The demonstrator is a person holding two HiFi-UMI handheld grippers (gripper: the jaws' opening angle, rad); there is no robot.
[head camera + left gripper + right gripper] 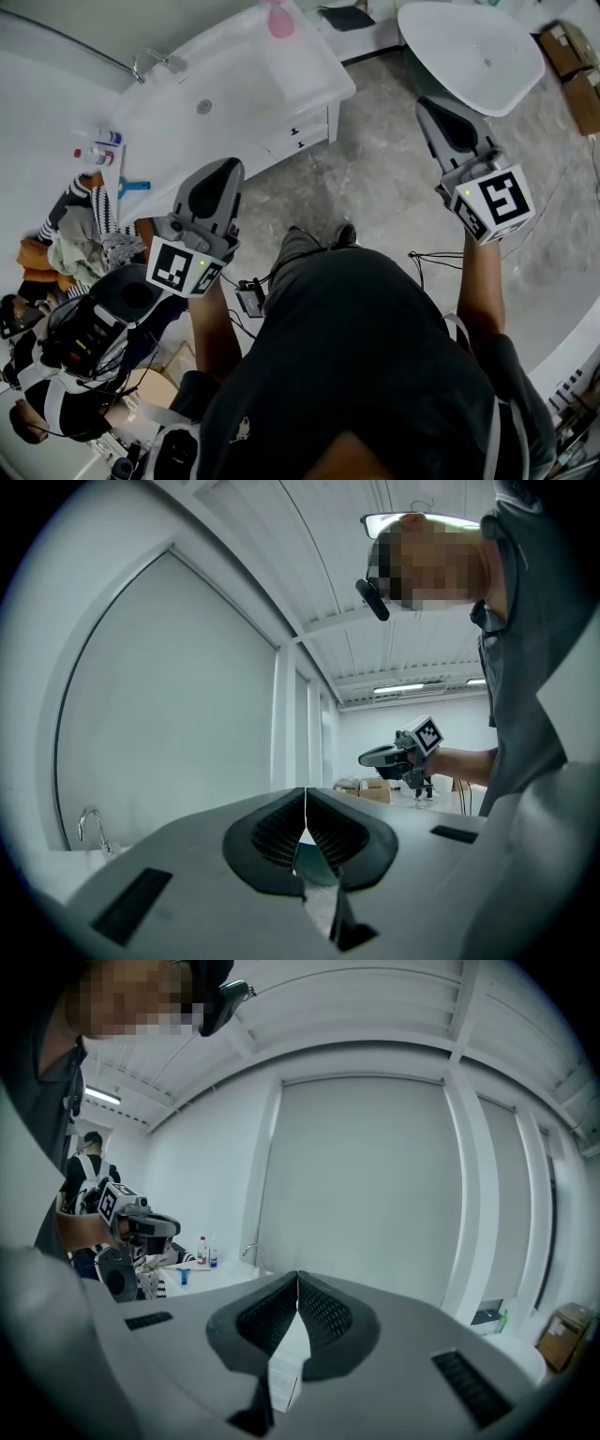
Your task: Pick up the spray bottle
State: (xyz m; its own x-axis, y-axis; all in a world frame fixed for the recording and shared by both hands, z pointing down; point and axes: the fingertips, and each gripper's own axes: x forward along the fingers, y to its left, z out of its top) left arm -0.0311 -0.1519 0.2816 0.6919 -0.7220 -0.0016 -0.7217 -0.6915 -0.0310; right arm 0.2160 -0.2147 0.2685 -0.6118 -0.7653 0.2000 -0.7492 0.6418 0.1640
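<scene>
A pink bottle-like thing (279, 19) stands on the far rim of the white bathtub (234, 84); whether it is the spray bottle I cannot tell. Two small bottles (101, 147) (206, 1252) stand on the tub's left ledge. My left gripper (228, 169) (305, 808) is held over the floor beside the tub's front, jaws shut with nothing between them. My right gripper (429, 105) (298, 1288) is out to the right near the basin, also shut and empty. Each gripper shows in the other's view: the right gripper (398, 757) and the left gripper (141, 1227).
A white oval basin (473, 52) stands at the upper right, with cardboard boxes (572, 66) beyond it. Clothes (80, 234) are piled at the left. Another person with gear (56, 375) is at the lower left. Cables (427, 258) lie on the grey floor. A faucet (150, 61) rises at the tub's left end.
</scene>
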